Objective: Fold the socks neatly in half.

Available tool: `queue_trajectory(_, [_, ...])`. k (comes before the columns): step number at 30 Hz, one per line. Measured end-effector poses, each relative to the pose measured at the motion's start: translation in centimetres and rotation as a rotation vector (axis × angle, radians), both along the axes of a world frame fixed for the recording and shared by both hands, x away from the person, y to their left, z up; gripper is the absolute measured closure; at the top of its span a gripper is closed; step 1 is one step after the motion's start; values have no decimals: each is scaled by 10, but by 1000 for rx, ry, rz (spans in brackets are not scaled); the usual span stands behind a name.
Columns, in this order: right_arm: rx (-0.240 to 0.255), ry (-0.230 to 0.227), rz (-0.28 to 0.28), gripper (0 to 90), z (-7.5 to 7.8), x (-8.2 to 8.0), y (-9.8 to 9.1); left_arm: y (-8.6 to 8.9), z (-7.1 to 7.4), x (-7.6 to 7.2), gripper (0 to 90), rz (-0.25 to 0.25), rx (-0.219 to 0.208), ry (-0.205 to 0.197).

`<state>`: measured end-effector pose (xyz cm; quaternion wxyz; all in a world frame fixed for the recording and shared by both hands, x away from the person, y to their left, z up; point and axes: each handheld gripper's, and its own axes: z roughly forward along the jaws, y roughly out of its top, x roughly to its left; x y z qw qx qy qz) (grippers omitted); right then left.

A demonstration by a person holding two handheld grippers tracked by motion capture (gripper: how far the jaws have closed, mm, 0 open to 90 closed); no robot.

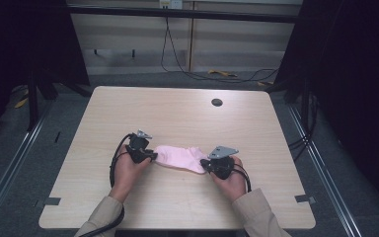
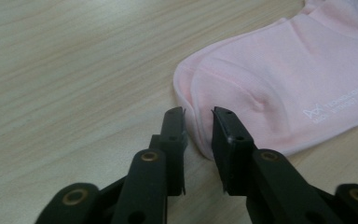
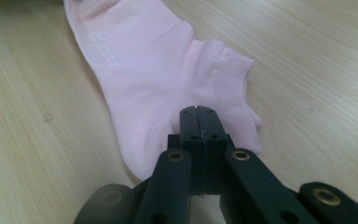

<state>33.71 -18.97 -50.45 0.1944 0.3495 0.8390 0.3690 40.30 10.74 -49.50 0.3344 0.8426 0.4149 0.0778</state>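
A pink ankle sock (image 1: 180, 158) lies flat on the wooden table (image 1: 177, 113), between my two grippers. My left gripper (image 1: 152, 156) is at its toe end. In the left gripper view the sock (image 2: 284, 79) has its rounded toe edge running into the narrow gap of the left gripper (image 2: 198, 112), whose jaws stand a little apart. My right gripper (image 1: 205, 164) is at the cuff end. In the right gripper view the right gripper (image 3: 198, 109) is pressed shut on the sock (image 3: 154, 70) beside its ribbed cuff, and the fabric puckers slightly there.
A dark round grommet hole (image 1: 217, 102) sits near the table's far edge, right of centre. Black cables (image 1: 197, 74) trail on the floor behind the table. Dark frame posts stand at both sides. Bare tabletop surrounds the sock.
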Motion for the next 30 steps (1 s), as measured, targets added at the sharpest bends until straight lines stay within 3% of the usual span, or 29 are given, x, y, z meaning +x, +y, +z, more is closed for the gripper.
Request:
queue_trajectory(15, [3, 4, 1, 900, 0, 0, 0, -4, 3, 2, 887, -5, 6, 39])
queue_trajectory(22, [2, 3, 0, 900, 0, 0, 0, -3, 5, 1, 888, -8, -18, 32])
queue_trajectory(30, [0, 0, -1, 900, 0, 0, 0, -1, 24, -1, 889, -13, -47, 0])
